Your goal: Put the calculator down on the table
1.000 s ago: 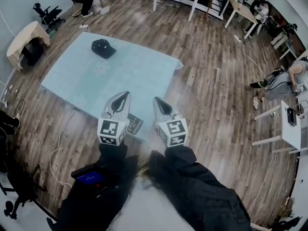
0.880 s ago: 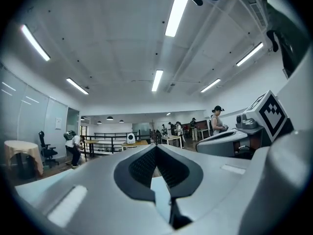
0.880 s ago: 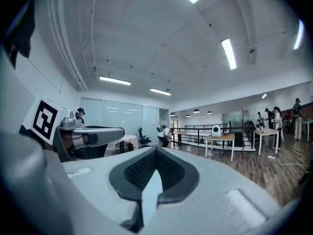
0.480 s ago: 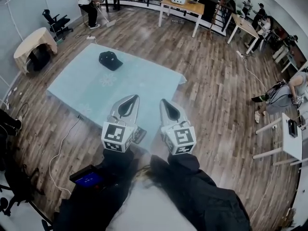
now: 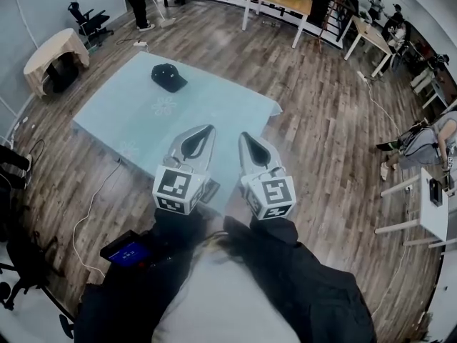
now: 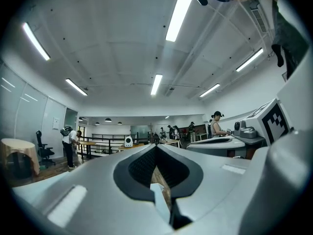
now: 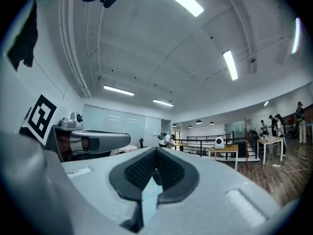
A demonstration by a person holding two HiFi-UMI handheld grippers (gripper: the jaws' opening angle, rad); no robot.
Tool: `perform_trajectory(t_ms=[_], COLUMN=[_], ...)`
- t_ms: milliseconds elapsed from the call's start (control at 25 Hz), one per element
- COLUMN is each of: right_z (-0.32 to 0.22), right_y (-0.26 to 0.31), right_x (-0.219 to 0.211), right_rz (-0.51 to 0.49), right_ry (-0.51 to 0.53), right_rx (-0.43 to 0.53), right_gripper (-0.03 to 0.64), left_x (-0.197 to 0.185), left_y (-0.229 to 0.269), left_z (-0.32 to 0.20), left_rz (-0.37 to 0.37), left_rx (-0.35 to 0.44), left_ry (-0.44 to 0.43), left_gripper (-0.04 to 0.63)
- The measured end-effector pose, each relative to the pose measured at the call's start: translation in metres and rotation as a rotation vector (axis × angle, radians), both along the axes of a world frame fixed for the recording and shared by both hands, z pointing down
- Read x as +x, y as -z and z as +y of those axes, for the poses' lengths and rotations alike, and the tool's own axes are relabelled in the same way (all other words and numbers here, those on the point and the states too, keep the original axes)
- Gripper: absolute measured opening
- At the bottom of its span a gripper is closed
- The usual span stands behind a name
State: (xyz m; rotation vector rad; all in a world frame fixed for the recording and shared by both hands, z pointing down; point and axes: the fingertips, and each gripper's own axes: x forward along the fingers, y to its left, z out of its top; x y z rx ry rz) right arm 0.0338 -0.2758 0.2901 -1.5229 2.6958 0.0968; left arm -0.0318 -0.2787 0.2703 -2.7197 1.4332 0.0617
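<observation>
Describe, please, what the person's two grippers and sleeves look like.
Both the left gripper and right gripper are light grey, tapering to a point, with black ribbed pads lining the jaws. Each carries a white cube bearing black square markers. The sleeves are black.

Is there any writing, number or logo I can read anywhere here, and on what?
No readable text in any view.
The cubes on the left hand-held gripper and right hand-held gripper: black-and-white square patterns, no letters.
The calculator: keys too small to read.
The blue screen at the person's waist: too blurred.
The cap: no legible logo.
</observation>
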Motion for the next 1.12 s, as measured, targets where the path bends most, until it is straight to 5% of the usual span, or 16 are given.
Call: perform_trajectory(t_ms=[1120], right_z=[-0.008], right_y=[-0.02], right_x=[-0.004], right_rz=[0.075], right_ry=[-0.019], right_rx=[-0.042], right_gripper=[0.0], left_x=[-0.005], left_y=[-0.02], left_z=[-0.011], left_rz=[-0.016], left_rx=[-0.075], left_ry=[0.003], left_gripper=[0.002])
